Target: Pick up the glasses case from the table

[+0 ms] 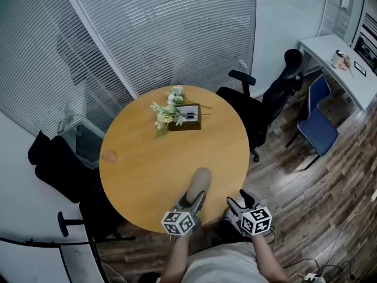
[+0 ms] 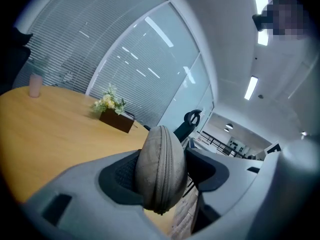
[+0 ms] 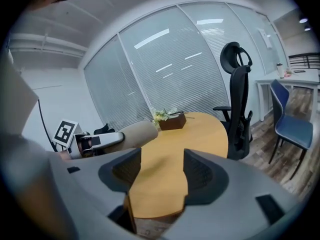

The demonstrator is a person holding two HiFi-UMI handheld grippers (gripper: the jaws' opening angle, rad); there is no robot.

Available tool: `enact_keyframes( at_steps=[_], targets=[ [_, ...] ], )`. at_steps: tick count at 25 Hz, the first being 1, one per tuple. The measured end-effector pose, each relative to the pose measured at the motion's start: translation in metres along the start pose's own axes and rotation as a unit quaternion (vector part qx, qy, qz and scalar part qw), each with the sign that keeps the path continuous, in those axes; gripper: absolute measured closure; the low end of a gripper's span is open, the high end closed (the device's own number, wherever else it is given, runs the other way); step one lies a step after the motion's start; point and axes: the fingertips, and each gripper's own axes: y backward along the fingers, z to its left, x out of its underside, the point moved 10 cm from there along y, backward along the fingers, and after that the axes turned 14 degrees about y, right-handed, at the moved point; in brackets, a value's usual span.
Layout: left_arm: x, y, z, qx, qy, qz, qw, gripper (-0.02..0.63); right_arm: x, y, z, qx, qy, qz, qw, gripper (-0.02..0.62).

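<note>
Gripping grey glasses case point(image 2: 160, 174) in left gripper point(image 1: 194, 200), above round wooden table point(image 1: 147, 170), right gripper point(image 3: 161, 171) jaws apart, empty

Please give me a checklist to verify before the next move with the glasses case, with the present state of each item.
1. Left tongs shut on the glasses case: ok.
2. Case clear of the table: ok, the right gripper view shows it above the top.
3. Right tongs open and empty: ok.
4. Flower box and pink cup far from the case: ok.
5. Grip firm enough for carrying: cannot tell.
</note>
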Motion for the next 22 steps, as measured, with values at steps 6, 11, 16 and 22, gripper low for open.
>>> enact_keyframes(
  at_steps=[6,11,16,22],
  targets=[
    [0.017,0.048,-0.003,-0.004,0.011,-0.016,0.9998,0.336,0.016,0.022,0.030,0.010,-0.013,-0.017,1.000,0.362],
    [0.026,0.080,-0.001,-0.006,0.015,-0.020,0.9997,0.336,0.025,0.036,0.054,0.010,-0.019,-0.026,0.999,0.407],
    [0.035,0.095,-0.001,0.003,0.022,-0.026,0.9994,0.336,0.031,0.045,0.070,0.005,-0.005,-0.019,1.000,0.442],
    [0.051,0.108,0.002,0.008,0.020,-0.021,0.9995,0.336,0.044,0.055,0.087,-0.007,0.014,-0.023,1.000,0.560]
  ],
)
